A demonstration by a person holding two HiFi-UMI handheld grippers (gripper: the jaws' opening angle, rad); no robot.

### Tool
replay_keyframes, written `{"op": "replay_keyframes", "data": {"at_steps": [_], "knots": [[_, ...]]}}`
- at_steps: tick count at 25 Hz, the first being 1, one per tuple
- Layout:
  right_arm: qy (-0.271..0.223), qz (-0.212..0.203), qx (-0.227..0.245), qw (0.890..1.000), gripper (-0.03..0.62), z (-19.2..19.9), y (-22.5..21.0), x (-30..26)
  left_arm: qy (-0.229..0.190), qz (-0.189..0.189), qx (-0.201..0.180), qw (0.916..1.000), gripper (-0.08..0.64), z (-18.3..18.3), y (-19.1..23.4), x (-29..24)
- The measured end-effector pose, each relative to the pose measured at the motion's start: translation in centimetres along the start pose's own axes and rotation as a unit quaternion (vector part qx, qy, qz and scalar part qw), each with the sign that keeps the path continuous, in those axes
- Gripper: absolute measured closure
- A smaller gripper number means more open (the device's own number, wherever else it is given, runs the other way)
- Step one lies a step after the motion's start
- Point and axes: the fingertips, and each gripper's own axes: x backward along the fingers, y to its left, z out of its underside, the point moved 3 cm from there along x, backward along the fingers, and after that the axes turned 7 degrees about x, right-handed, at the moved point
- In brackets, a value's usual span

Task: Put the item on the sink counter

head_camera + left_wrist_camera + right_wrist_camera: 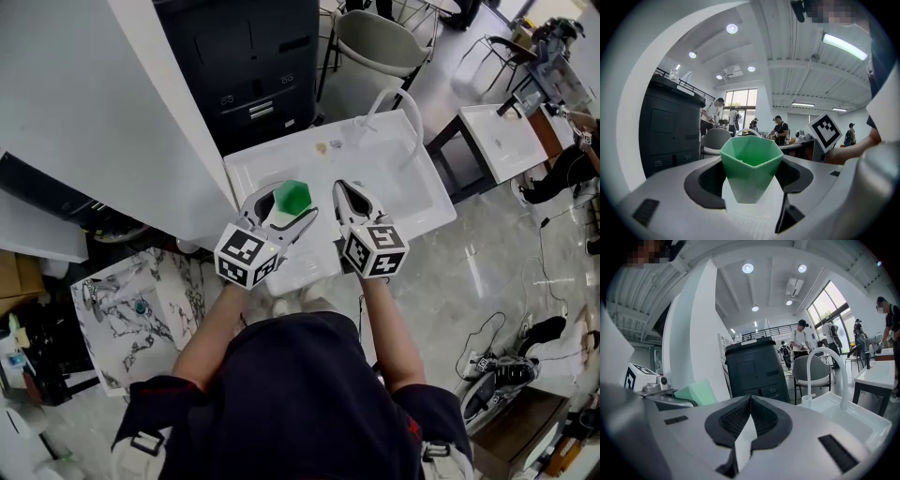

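A green faceted cup [292, 196] sits upright between the jaws of my left gripper [284, 208], which is shut on its sides. I hold it above the front left part of the white sink counter [251, 169]. In the left gripper view the cup [751, 166] fills the gap of the left gripper [751, 183], mouth up. My right gripper [343, 191] hovers just to the right of it, shut with nothing in it. In the right gripper view the right gripper [748, 414] has its pads meeting at the tips. There the cup [696, 393] shows at the left.
A curved white faucet [399, 101] rises at the sink's back right, with small items [328, 145] beside it. A black cabinet [248, 66] and a grey chair [375, 42] stand behind. A white wall panel [103, 112] is at left, a marbled table [141, 300] lower left, another white sink unit [502, 136] right.
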Motion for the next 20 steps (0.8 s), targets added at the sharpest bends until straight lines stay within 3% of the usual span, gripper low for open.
{"op": "replay_keyframes", "data": {"at_steps": [20], "knots": [[0.027,-0.028,-0.015,0.999,0.557,0.2,-6.5,-6.5,0.002,-0.018,0.024,0.9996,0.237,-0.5,4.4,-7.5]]}}
